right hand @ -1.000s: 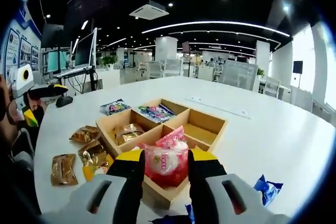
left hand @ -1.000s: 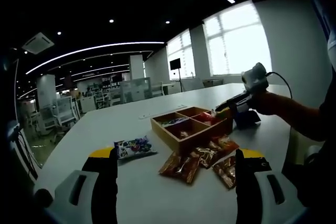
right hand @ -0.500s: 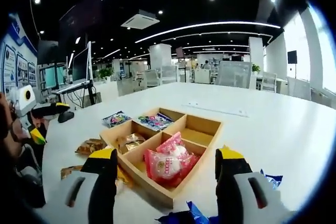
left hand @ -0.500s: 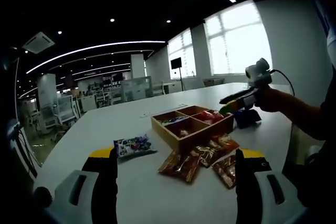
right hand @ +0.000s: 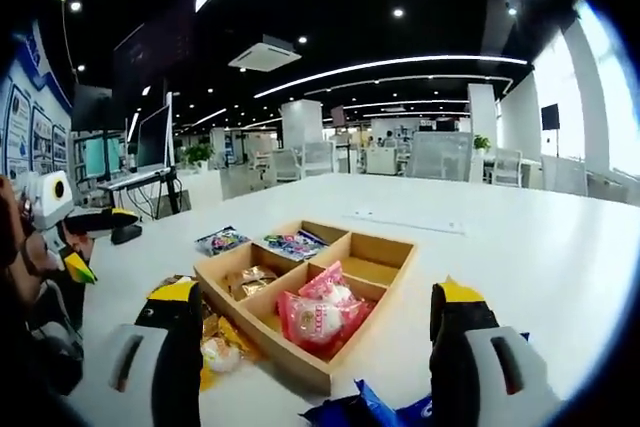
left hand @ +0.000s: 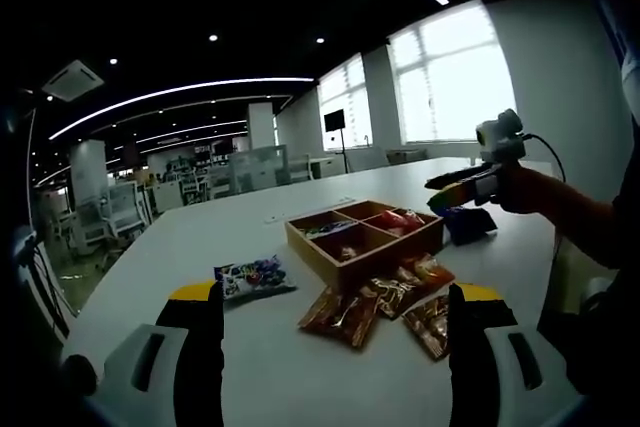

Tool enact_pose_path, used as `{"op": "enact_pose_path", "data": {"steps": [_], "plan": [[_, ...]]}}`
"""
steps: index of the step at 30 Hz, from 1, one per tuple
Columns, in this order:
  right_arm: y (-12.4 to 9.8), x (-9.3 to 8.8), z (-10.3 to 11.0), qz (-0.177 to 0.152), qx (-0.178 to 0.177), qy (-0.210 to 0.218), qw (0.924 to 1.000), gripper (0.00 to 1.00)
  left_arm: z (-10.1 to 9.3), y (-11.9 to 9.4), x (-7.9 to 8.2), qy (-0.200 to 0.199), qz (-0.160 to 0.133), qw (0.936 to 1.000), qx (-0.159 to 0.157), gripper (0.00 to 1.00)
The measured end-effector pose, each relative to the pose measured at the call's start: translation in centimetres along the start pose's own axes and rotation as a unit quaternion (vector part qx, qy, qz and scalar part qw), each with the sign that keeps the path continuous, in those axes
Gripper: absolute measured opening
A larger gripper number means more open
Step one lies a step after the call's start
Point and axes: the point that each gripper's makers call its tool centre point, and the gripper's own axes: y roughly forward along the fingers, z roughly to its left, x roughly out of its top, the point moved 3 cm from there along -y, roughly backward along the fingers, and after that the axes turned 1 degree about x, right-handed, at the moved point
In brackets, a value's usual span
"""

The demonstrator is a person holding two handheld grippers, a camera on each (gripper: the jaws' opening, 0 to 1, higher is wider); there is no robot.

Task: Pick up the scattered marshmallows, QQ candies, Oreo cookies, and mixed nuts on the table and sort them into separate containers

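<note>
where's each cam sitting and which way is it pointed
Left gripper view: rides the open left tongs, low over the table, facing the wooden tray; right tongs and a forearm enter from the right.
Right gripper view: rides the open right tongs, facing the tray's opposite side.
Shared: the tray and its pink packet.

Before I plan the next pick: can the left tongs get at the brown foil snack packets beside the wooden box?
Probably yes: the left tongs are open, the brown foil snack packets lie uncovered ahead.
</note>
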Motion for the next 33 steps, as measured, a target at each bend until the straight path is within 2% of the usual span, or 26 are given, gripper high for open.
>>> {"op": "enact_pose_path", "data": {"steps": [7,12,26,33], "plan": [[-0.7,-0.1,0.6,0.001,0.008,0.005,1.0000,0.90,0.1,-0.3,0.2,0.002,-0.004,1.0000,0.003,0.97],[-1.2,-0.5,0.4,0.013,-0.001,-0.002,0.9999,0.90,0.2,-0.3,0.0,0.002,-0.002,1.0000,0.004,0.97],[-3.2,-0.9,0.6,0.012,-0.004,-0.004,0.9999,0.90,0.2,-0.4,-0.1,-0.001,-0.004,1.0000,0.002,0.97],[-4.0,-1.6,0.9,0.009,0.009,0.020,0.9997,0.90,0.2,-0.3,0.1,0.000,-0.007,1.0000,0.001,0.97]]}}
